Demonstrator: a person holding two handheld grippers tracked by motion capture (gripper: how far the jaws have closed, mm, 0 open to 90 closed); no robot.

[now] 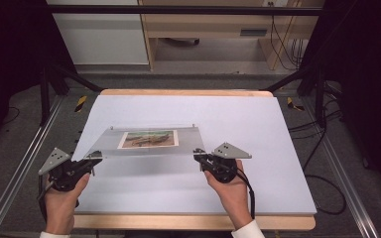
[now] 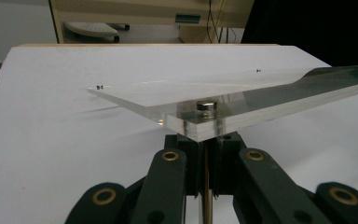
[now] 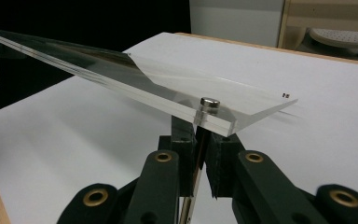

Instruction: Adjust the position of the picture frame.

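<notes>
A clear acrylic picture frame [image 1: 149,141] was held above the white-covered tabletop [image 1: 238,124], over its left-centre part, nearer the front edge than the back; it was a flat see-through panel made of two clear sheets laid together, with a small printed picture [image 1: 149,138] in brownish and green tones sandwiched at its middle; small round metal studs [image 2: 206,106] sat at its corners, and a thin metal pin hung below each near corner. The panel tilted a little, its far edge lying closer to the tabletop than its near edge. The left gripper [image 1: 93,157] was clamped on the pin under the near left corner, its black jaws pressed together on it just beneath the sheet; the right gripper [image 1: 200,157] was clamped the same way on the pin under the near right corner [image 3: 209,105]. Each gripper rested in a hand that came in from the front edge.
</notes>
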